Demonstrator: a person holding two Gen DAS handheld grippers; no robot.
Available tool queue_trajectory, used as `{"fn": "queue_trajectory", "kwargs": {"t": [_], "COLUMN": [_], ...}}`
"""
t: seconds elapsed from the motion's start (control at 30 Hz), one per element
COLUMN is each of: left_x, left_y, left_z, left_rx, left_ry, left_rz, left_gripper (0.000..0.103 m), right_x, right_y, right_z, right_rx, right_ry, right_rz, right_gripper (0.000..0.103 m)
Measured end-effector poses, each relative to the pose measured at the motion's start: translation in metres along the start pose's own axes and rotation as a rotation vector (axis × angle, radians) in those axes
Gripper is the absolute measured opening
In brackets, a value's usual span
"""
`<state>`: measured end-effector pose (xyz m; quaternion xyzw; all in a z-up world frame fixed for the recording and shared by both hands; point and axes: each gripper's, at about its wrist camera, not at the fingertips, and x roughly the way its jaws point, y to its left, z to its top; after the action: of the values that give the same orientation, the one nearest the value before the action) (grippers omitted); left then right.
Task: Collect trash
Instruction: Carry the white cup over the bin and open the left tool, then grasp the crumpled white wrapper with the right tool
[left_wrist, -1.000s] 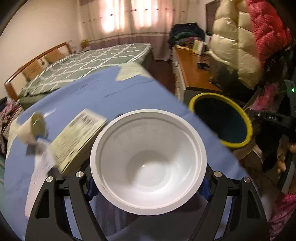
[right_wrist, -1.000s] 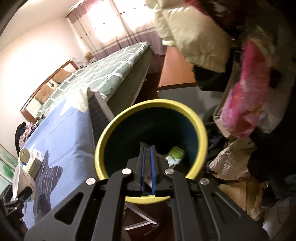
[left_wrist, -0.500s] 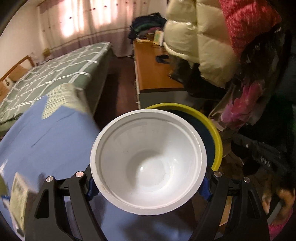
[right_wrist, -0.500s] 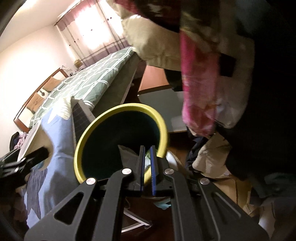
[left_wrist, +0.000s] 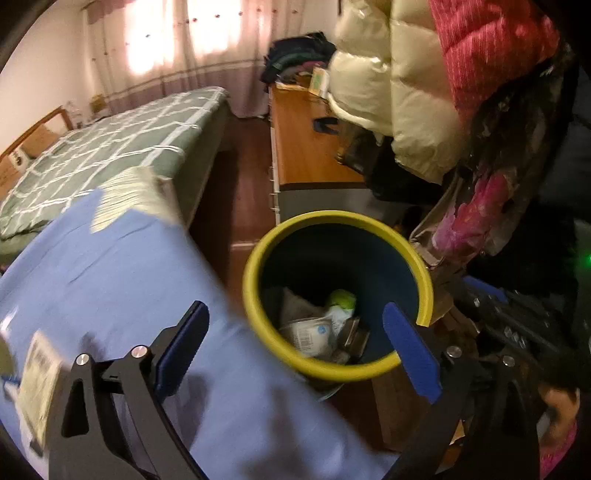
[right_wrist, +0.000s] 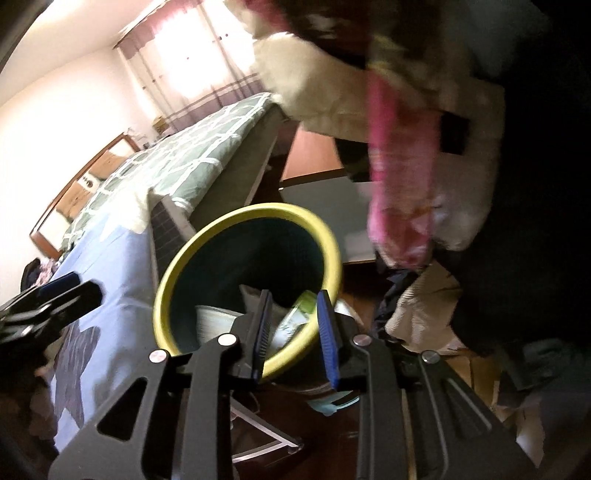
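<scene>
A dark blue trash bin with a yellow rim (left_wrist: 337, 218) stands beside the blue-covered table (left_wrist: 110, 280); it also shows in the right wrist view (right_wrist: 207, 251). Inside lie a white bowl (left_wrist: 310, 332), wrappers and a green-topped item (left_wrist: 341, 299). My left gripper (left_wrist: 295, 343) is open and empty above the bin's near rim. My right gripper (right_wrist: 291, 325) is open a little and empty, just above the bin's near edge. The white bowl shows inside the bin in the right wrist view (right_wrist: 214, 325).
A flat printed packet (left_wrist: 37, 373) lies on the blue cloth at the left. A bed with a green checked cover (left_wrist: 110, 147), a wooden desk (left_wrist: 306, 155) and hanging coats (left_wrist: 424, 92) surround the bin. Clutter lies on the floor at the right (right_wrist: 424, 306).
My left gripper has opened and let go of the white bowl, which now lies in the bin. My right gripper has opened a little from shut.
</scene>
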<state>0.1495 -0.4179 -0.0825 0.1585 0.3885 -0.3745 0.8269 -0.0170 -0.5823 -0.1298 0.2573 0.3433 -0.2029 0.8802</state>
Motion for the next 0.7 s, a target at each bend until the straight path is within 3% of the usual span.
{"fn": "queue_trajectory", "kwargs": {"t": [0.2,0.3,0.47,0.7], "left_x": [-0.026,-0.059,-0.118,-0.198], "left_y": [0.041,0.062,0.12,0.22], "left_z": [-0.003,-0.011,-0.054,-0.153], "left_rx": [-0.11,-0.122,-0.204,-0.418], "left_ry": [-0.043,-0.108,-0.172,-0.176], "left_rz": [-0.013,0.01,0.141,0.405], "left_gripper": [0.098,0.098,0.098,0.098], "right_x": [-0.006,-0.015,-0.004,0.011], "right_y": [0.039,0.064,0.125,0.247], "right_z": [0.003,0.001,-0.009,-0.047], "right_rx": [-0.041,-0.097,-0.21,-0.446], "right_ry": [-0.012,-0.022,0.022,0.091], "right_rz": [0.022,0.029,0.098,0.251], "right_gripper": [0.024,0.035,0.036,0.036]}}
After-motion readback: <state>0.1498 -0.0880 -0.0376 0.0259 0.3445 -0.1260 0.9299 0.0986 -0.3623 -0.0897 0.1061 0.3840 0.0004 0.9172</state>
